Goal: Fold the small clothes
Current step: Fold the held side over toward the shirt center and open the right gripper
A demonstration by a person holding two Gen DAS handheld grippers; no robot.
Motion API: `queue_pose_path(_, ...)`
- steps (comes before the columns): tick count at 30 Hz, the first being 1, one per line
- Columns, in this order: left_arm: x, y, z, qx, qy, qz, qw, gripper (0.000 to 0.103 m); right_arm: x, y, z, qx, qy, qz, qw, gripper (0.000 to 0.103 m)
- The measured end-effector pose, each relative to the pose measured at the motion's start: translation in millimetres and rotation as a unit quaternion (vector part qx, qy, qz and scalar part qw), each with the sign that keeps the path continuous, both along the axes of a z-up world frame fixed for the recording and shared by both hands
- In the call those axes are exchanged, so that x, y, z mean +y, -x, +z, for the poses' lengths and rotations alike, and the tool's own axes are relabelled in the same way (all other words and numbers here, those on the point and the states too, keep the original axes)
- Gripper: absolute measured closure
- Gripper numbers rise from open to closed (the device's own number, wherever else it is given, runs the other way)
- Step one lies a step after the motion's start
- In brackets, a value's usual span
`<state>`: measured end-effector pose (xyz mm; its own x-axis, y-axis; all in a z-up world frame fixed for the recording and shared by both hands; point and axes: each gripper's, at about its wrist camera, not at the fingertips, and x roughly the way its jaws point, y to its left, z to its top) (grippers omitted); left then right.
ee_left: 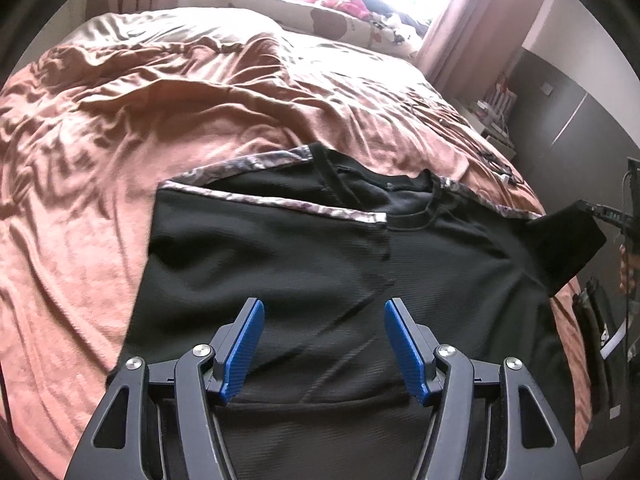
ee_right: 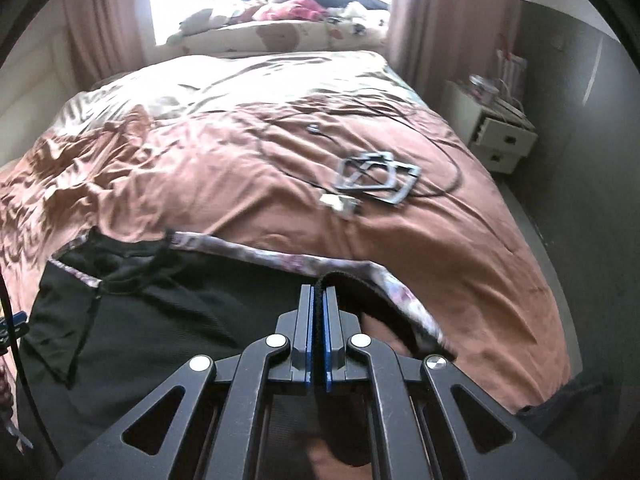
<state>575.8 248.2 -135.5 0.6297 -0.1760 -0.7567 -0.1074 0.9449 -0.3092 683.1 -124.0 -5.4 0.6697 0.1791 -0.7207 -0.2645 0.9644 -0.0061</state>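
A black top (ee_left: 304, 264) with patterned shoulder trim (ee_left: 288, 202) lies on the pink bedspread (ee_left: 120, 140). Its left sleeve is folded over the body. My left gripper (ee_left: 324, 308) is open and empty, hovering over the top's lower middle. My right gripper (ee_right: 319, 294) is shut on the right sleeve's black cuff (ee_right: 348, 280) and holds it lifted off the bed. In the left wrist view that sleeve (ee_left: 560, 248) hangs raised at the right. The top's body (ee_right: 168, 304) lies to the left of the right gripper.
A metal frame-like object (ee_right: 376, 178) with black cables (ee_right: 448, 176) lies on the bedspread (ee_right: 460, 248) beyond the top. A white nightstand (ee_right: 500, 136) stands at the right. Pillows and soft items (ee_right: 288, 20) line the window sill. The bed's edge drops off at the right.
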Motion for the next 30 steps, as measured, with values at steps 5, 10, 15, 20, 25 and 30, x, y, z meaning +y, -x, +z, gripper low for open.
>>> queue_pose_path(5, 16, 7, -5, 0.002, 0.003, 0.013, 0.9999, 0.039, 35, 4, 2, -0.002, 0.007, 0.029, 1.000, 0.103)
queue_pose_path(10, 31, 13, -8, 0.004, 0.008, 0.024, 0.9997, 0.039, 66, 6, 3, 0.000, 0.017, 0.047, 0.999, 0.103)
queue_pose_path(15, 41, 17, -6, 0.002, 0.007, 0.031, 0.9995, 0.039, 98, 13, 6, -0.005, 0.026, 0.079, 0.997, 0.102)
queue_pose_path(20, 44, 19, -7, 0.003, 0.008, 0.031, 0.9995, 0.039, 122, 19, 5, 0.007, 0.020, 0.124, 0.992, 0.086)
queue_pose_path(25, 45, 20, -10, 0.005, 0.007, 0.030, 0.9995, 0.039, 112, 22, 9, -0.021, 0.013, 0.123, 0.992, 0.028)
queue_pose_path(30, 43, 19, -13, 0.007, 0.007, 0.030, 0.9995, 0.039, 93, 15, -14, -0.003, 0.044, 0.075, 0.996, 0.028)
